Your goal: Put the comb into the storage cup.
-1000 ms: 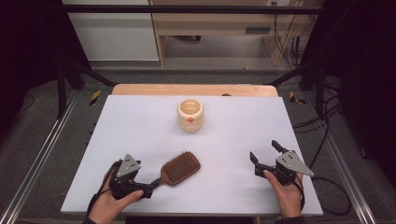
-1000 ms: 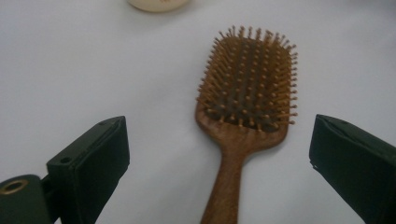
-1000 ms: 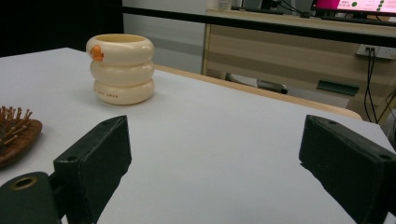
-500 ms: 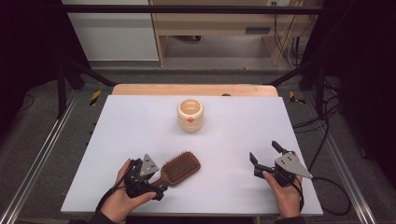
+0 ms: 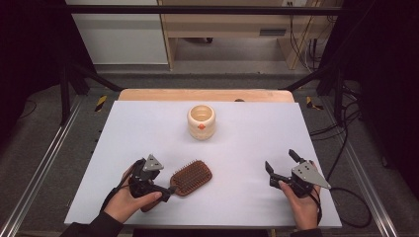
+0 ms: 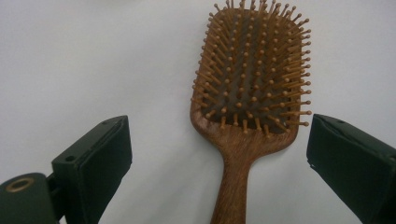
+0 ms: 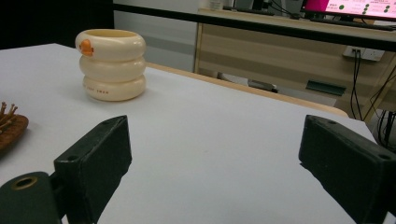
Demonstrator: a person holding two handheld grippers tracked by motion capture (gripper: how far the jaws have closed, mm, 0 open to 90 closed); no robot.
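**Left gripper now lined up on brush handle, not yet closed**

Left gripper (image 5: 165,189) has swung in toward the hairbrush (image 5: 190,177) over the last second: it sat to the handle's left, angled off, and now sits right at the handle end, pointing along the brush. In the left gripper view the jaws stand wide apart with the handle (image 6: 233,186) running up between them, nearer the right jaw than the left, nothing clamped. Read: approach is done, the grasp is next; centre on the handle first or the right pad hits early and skews the brush.

Hairbrush hasn't shifted. It lies flat, bristles up, on the white table (image 5: 257,138), near the front edge. Long axis runs from the left gripper diagonally away and to the right; handle end points back at that gripper, paddle head (image 6: 254,65) points toward table centre.

Right gripper (image 5: 282,163) is unchanged, well to the right of the brush, jaws wide open, holding nothing, hovering low.

Farther back from the brush head: cream ribbed cup (image 5: 201,121), upright, well apart from it, untouched.
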